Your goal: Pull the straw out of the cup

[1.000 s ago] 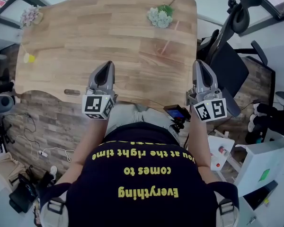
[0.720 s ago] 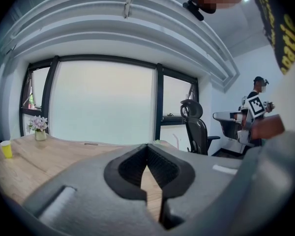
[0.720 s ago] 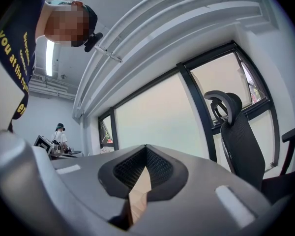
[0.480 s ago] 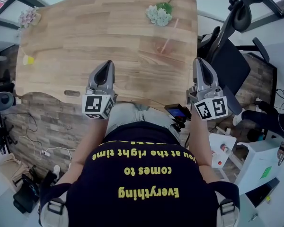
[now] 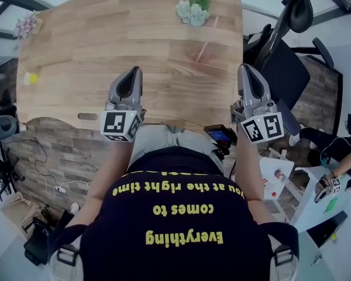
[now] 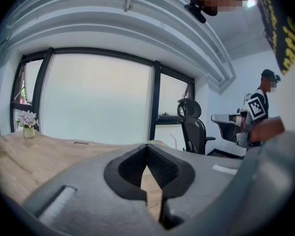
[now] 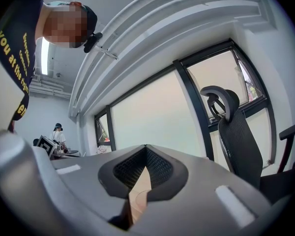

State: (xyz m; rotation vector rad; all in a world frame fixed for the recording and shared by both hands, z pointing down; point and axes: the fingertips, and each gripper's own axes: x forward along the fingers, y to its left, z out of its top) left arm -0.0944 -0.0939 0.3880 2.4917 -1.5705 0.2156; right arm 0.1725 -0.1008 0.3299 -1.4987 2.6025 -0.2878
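Worktop (image 5: 76,45): pale wood; bare between the claws and the cup
Office chair (image 5: 289,34): black; off the worktop's right edge, beyond the right claw
Left claw (image 5: 131,74): pressed together, empty; over the near edge; cup well apart, ahead and to its right
Right claw (image 5: 248,70): pressed together, empty; by the near right corner; cup ahead, to its left
Flower bunch (image 5: 192,12): far edge, near the cup
Cup (image 5: 193,54): clear, faint
Straw (image 5: 209,37): pink; leaning in the cup
Yellow item (image 5: 30,78): left edge; seen in the left gripper view, not in the right gripper view
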